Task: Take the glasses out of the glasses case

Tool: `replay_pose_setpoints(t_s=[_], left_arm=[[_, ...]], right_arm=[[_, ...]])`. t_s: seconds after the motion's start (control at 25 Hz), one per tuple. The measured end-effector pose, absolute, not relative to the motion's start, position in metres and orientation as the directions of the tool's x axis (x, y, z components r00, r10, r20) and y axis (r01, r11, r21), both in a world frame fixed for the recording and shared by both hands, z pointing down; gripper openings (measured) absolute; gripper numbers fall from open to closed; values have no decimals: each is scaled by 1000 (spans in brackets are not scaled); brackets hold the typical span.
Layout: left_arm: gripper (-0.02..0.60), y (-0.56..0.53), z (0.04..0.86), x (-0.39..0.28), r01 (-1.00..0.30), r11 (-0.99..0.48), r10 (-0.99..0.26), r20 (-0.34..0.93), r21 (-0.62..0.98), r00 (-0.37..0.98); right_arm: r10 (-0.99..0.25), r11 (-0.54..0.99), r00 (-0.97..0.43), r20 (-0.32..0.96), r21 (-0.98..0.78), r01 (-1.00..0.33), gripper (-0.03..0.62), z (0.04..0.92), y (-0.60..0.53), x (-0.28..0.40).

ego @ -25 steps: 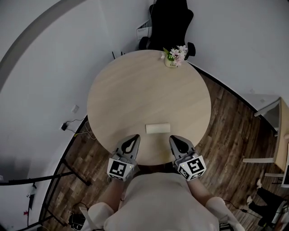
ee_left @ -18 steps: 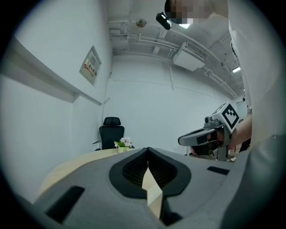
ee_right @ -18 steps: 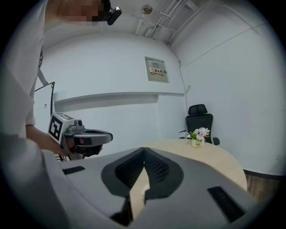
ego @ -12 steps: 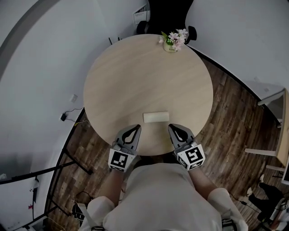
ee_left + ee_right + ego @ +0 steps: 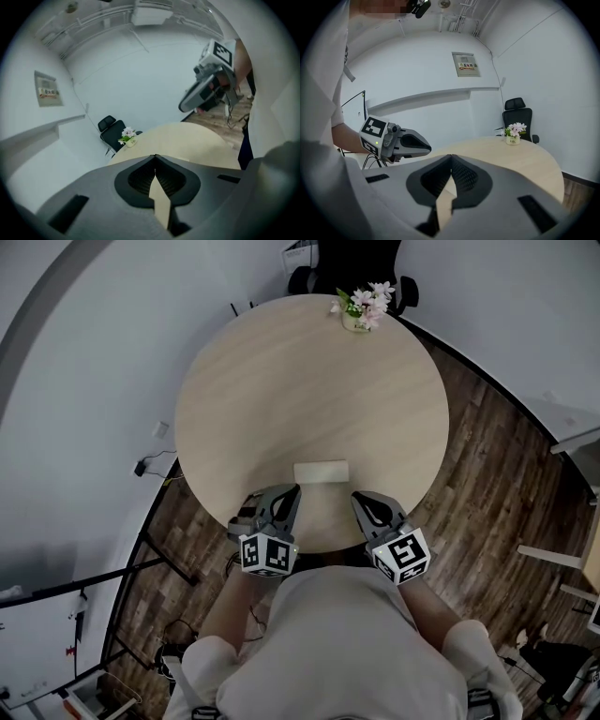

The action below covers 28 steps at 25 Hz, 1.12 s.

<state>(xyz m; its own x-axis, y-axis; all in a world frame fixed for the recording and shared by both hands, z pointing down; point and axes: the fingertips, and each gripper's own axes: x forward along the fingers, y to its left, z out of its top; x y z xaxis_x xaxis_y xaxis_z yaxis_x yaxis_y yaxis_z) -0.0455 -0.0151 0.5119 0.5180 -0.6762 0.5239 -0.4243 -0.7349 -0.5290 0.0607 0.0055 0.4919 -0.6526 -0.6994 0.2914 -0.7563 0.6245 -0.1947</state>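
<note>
A closed cream glasses case [image 5: 321,472] lies near the front edge of the round wooden table [image 5: 309,381]. My left gripper [image 5: 293,489] hangs just in front of the case's left end, rolled onto its side, jaws shut and empty. The right gripper [image 5: 357,497] sits just in front of the case's right end, also shut with nothing in it. In the left gripper view the jaws [image 5: 154,157] meet at the tip and the right gripper [image 5: 206,89] shows at the upper right. In the right gripper view the jaws [image 5: 451,157] meet and the left gripper [image 5: 396,140] is at the left. Both gripper views hide the case.
A small pot of pink flowers [image 5: 361,307] stands at the table's far edge, with a black office chair [image 5: 319,268] behind it. White walls curve round the left and far sides. Dark wooden floor [image 5: 487,484] lies to the right, and cables [image 5: 155,465] trail at the left.
Both grippers have dropped and come closer to the case. The left gripper has rolled onto its side. The case has not moved on the table.
</note>
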Motion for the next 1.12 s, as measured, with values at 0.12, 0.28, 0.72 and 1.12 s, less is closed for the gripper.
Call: replay_pose_setpoints(t_s=[0.12, 0.28, 0.72, 1.12], left_arm=[[8, -15, 532, -42, -313, -752, -654, 598, -580, 463], [8, -13, 571, -43, -194, -800, -593, 696, -568, 405], [8, -23, 658, -46, 21, -822, -542, 794, -569, 274], [9, -36, 718, -59, 31, -847, -519, 838, -531, 170]], right_arm=[[-695, 627, -656, 293, -200, -753, 13, 494, 5, 62], [-688, 635, -661, 301, -192, -748, 13, 497, 4, 60], [-692, 609, -638, 338, -201, -767, 14, 509, 1, 59], [-676, 603, -629, 384, -202, -772, 12, 522, -4, 58]])
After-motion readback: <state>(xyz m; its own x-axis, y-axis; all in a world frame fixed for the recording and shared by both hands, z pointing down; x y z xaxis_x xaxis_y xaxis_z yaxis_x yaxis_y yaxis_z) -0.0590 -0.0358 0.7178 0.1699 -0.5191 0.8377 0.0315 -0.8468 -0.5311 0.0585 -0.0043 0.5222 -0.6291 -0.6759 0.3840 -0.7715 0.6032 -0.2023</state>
